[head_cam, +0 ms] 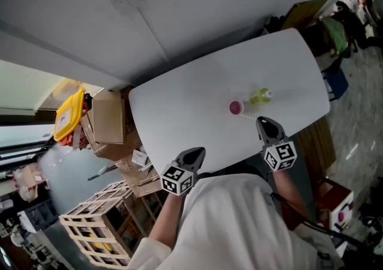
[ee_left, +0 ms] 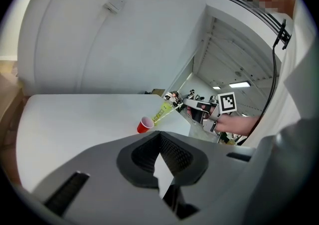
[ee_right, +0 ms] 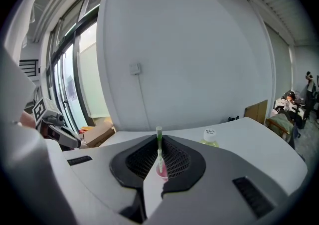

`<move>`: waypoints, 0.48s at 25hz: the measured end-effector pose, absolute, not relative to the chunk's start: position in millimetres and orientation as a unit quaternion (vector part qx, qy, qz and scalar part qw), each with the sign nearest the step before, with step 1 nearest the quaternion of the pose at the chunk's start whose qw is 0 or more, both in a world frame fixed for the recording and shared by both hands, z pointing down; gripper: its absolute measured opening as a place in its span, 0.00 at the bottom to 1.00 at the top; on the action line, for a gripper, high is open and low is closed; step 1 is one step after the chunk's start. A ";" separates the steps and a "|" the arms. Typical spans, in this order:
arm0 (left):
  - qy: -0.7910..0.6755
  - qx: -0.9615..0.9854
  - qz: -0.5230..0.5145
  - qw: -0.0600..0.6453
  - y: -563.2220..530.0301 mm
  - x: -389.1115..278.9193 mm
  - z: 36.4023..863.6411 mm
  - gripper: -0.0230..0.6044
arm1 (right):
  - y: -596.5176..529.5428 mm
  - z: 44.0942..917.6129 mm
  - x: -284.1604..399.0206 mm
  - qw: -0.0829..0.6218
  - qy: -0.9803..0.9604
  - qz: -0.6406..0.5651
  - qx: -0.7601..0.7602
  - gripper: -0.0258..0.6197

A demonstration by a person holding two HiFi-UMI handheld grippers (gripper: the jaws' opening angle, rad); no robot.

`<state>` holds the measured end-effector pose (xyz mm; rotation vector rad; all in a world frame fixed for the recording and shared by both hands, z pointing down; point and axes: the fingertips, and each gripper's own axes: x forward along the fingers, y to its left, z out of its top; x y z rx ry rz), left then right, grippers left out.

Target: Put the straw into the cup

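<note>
Straw: the right gripper [head_cam: 267, 126] is pinching the straw [ee_right: 159, 145] upright between closed jaws, with its lower end lining up over the cup [head_cam: 236, 107].
Left gripper [head_cam: 192, 156]: idling well back from the cup, jaws together on nothing.
Bottle [head_cam: 261, 96]: standing just beside the cup.
Doing it well: probably holding the straw vertical, centring it on the cup's mouth, and lowering gently before letting go, since the cup looks light.
</note>
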<state>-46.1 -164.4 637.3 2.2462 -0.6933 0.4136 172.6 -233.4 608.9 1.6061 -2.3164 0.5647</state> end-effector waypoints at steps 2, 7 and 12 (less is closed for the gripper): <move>-0.279 0.871 0.160 0.371 -166.5 -42.1 637.1 0.04 | -241.6 613.1 171.0 0.137 -0.805 0.193 0.545 0.12; -0.309 0.857 0.159 0.380 -168.8 -36.0 636.3 0.04 | -259.7 635.3 166.5 0.158 -0.818 0.187 0.520 0.12; -0.343 0.840 0.156 0.390 -168.4 -36.2 635.6 0.04 | -269.4 662.8 159.7 0.195 -0.831 0.175 0.492 0.12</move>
